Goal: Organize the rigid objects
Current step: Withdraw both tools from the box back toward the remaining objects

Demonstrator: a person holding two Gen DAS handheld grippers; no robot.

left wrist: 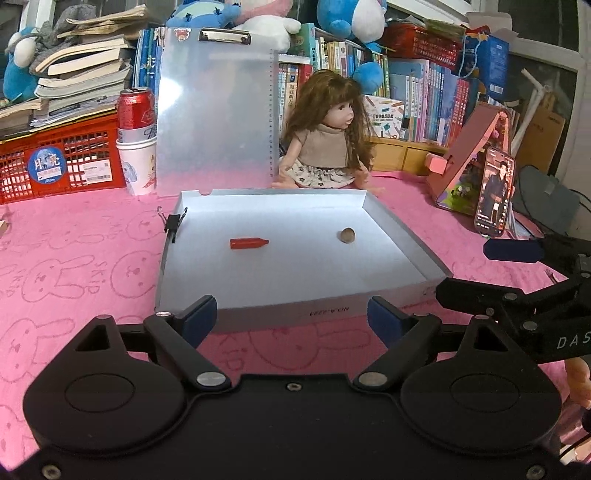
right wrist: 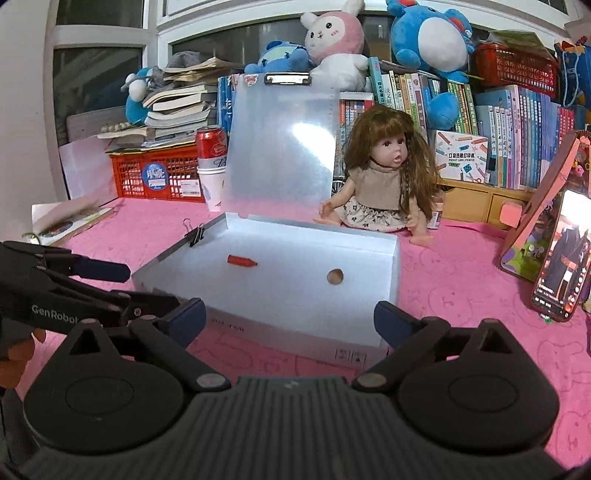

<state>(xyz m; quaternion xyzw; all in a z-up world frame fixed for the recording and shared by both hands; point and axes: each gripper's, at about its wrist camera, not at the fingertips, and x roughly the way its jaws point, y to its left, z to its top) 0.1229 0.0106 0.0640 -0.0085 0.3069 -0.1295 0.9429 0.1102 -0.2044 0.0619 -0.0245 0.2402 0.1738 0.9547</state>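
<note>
Pink bunny-print cloth (left wrist: 74, 266) covers the table. Doll (left wrist: 328, 140) w/ long brown hair sits at the back, just right of the upright clear clipboard (left wrist: 216, 110). Left of the clipboard: red can (left wrist: 136, 112) in stacked paper cups (left wrist: 137, 166), next to a red crate (left wrist: 55, 162) w/ books on top. Phone (left wrist: 495, 190), screen lit, leans on a pink stand (left wrist: 465, 162) at right. Plush toys (right wrist: 334, 33) top the bookshelf.

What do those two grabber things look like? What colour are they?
Both are black plastic with two round discs at the base and jointed arms ending in dark blue pads. The left gripper has a smooth body and white "GenRobot" lettering on its side. The right gripper has a ribbed grey body and white letters "DAS" on its side.
</note>
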